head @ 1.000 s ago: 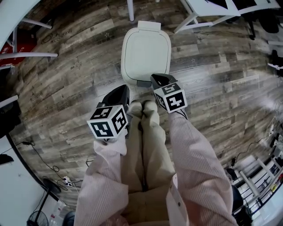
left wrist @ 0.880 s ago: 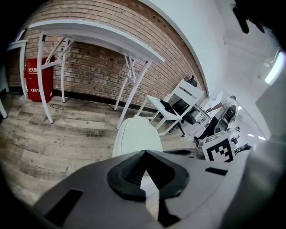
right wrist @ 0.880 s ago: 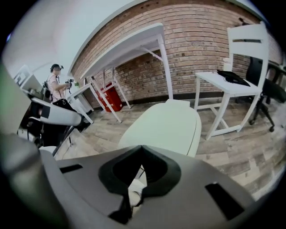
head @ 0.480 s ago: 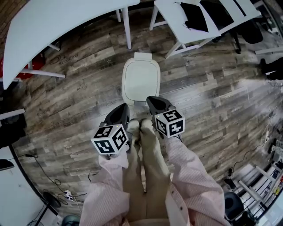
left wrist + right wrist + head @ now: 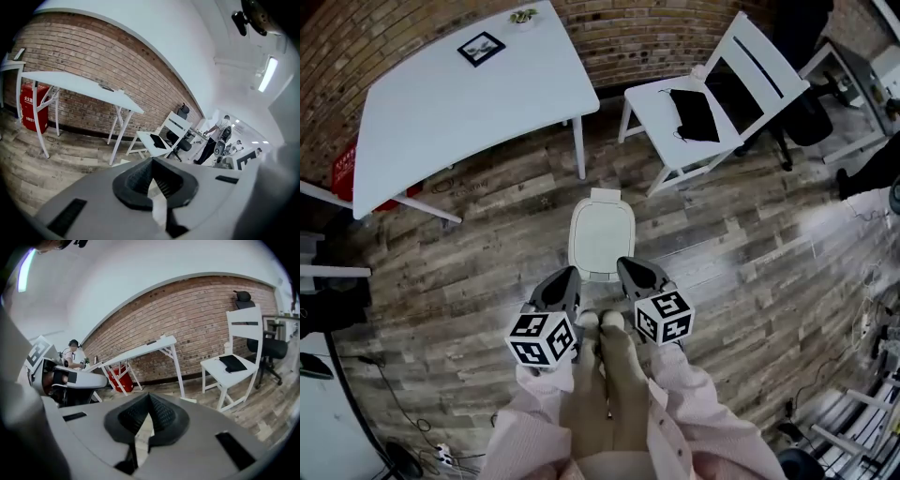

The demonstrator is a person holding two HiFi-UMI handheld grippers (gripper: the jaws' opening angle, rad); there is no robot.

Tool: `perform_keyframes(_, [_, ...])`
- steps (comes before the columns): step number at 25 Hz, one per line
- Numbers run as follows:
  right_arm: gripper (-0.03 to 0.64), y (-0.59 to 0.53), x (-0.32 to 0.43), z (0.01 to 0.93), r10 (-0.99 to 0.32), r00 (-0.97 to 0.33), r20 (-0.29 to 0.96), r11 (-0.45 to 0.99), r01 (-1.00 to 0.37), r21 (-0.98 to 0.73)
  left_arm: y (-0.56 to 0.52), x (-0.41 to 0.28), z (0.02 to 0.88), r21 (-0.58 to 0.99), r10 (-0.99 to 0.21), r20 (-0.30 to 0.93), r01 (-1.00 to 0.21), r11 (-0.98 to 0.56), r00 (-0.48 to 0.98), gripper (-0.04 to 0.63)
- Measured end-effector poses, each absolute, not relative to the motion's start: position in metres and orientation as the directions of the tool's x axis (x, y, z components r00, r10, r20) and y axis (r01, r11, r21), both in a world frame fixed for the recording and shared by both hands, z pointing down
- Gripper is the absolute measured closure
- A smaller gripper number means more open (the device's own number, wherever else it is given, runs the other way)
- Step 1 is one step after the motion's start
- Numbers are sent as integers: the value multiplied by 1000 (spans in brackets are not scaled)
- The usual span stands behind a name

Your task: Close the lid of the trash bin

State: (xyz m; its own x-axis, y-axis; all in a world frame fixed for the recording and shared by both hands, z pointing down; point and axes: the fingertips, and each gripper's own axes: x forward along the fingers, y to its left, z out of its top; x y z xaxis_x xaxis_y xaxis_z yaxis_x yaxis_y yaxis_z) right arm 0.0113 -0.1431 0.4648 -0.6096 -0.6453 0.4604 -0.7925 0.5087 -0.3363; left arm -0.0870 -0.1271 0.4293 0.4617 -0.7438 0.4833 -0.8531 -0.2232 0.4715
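The white trash bin (image 5: 602, 236) stands on the wood floor with its lid lying flat and closed. Both grippers hover above the floor on the near side of it, touching nothing. My left gripper (image 5: 563, 275) is at the bin's near left corner, and my right gripper (image 5: 628, 264) at its near right corner. In the left gripper view the left gripper's (image 5: 151, 161) black pads meet at the tip with nothing between them. The right gripper (image 5: 149, 395) looks the same in its own view. Both point over the bin toward the brick wall.
A white table (image 5: 469, 94) stands beyond the bin to the left. To the right is a white chair (image 5: 712, 122) with a black item (image 5: 693, 113) on its seat. The person's shoes (image 5: 602, 322) stand just before the bin. A red object (image 5: 342, 164) sits at the left, and cables (image 5: 403, 412) lie at the lower left.
Both grippers have risen away from the bin's lid, and the view has risen too. The bin now looks smaller and lower, with the table and chair in sight.
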Motion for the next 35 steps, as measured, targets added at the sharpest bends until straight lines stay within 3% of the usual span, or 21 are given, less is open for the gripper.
perform_keyframes(19, [614,-123,15,303,-680,-689,252,652,-725,-224,-109,-95,294,307,-826,325,-878,-368,460,603])
perform_keyframes(35, [614,-138,57,207,-774,-631,50,618,-770,-160,-134,-120,205,115,-902,175,-918,-380,395,603])
